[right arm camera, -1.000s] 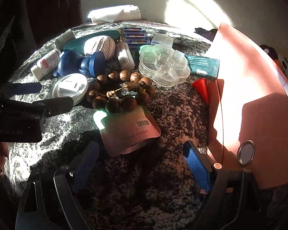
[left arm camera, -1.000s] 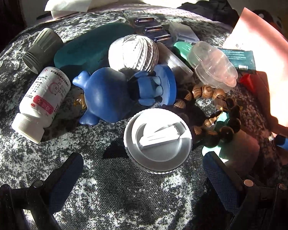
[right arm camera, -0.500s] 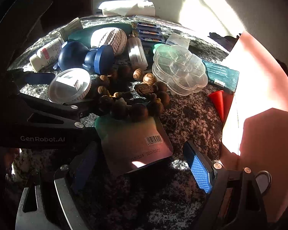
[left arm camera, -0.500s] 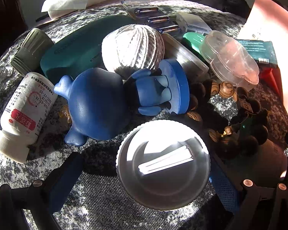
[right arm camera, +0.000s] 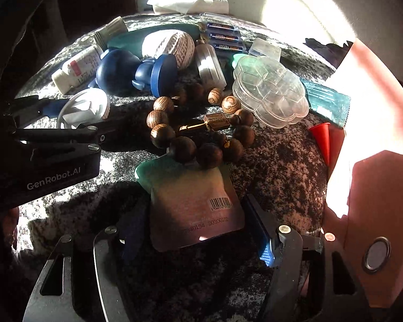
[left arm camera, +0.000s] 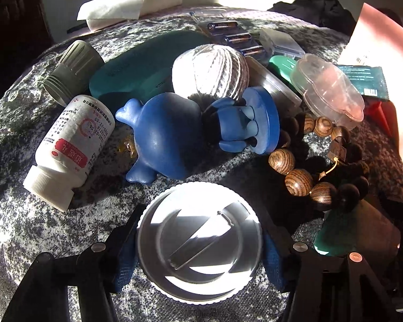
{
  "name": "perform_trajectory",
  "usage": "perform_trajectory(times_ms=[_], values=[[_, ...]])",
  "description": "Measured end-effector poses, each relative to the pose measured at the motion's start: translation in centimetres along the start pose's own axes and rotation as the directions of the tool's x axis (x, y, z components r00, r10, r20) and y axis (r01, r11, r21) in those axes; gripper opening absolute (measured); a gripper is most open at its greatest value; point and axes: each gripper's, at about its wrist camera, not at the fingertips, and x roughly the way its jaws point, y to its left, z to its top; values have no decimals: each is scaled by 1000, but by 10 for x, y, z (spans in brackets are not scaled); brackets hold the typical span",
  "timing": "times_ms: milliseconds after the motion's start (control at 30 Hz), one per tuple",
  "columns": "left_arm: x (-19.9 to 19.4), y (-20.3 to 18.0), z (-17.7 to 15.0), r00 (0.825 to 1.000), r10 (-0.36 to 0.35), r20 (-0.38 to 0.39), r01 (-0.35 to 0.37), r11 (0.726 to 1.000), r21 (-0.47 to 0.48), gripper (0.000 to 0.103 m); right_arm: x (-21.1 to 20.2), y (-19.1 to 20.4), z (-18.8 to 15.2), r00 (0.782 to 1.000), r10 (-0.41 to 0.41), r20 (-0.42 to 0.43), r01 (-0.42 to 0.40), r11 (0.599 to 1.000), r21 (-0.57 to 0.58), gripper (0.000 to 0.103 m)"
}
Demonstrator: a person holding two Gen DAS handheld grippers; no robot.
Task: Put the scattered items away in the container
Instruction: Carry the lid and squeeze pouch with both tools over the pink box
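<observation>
My left gripper (left arm camera: 200, 244) is shut on a white round lid (left arm camera: 200, 241), its blue pads against the lid's two sides; it also shows in the right wrist view (right arm camera: 83, 107). My right gripper (right arm camera: 198, 230) is open, its fingers on either side of a flat foil pouch (right arm camera: 193, 206) with a barcode. A wooden bead bracelet (right arm camera: 198, 123) lies on the pouch's far edge. The pink container (right arm camera: 368, 123) stands at the right.
Scattered on the mottled grey surface are a blue figurine (left arm camera: 180, 134), a white pill bottle (left arm camera: 69, 150), a twine ball (left arm camera: 209, 72), a teal case (left arm camera: 147, 61), a clear flower-shaped box (right arm camera: 268, 91), batteries (right arm camera: 223, 37), a red cone (right arm camera: 322, 136) and a teal sachet (right arm camera: 327, 102).
My left gripper moved forward and shut on the white lid. My right gripper moved forward until its fingers came to either side of the foil pouch.
</observation>
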Motion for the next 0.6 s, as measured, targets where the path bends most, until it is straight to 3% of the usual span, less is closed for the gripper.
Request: perform_trajectory(times_ms=[300, 600], values=[[-30, 9, -16, 999, 33, 26, -32, 999, -4, 65, -28, 25, -21, 1000, -4, 21, 5, 999, -34, 65], [-71, 14, -45, 996, 49, 69, -48, 999, -21, 65, -85, 38, -40, 989, -47, 137, 50, 998, -23, 60]])
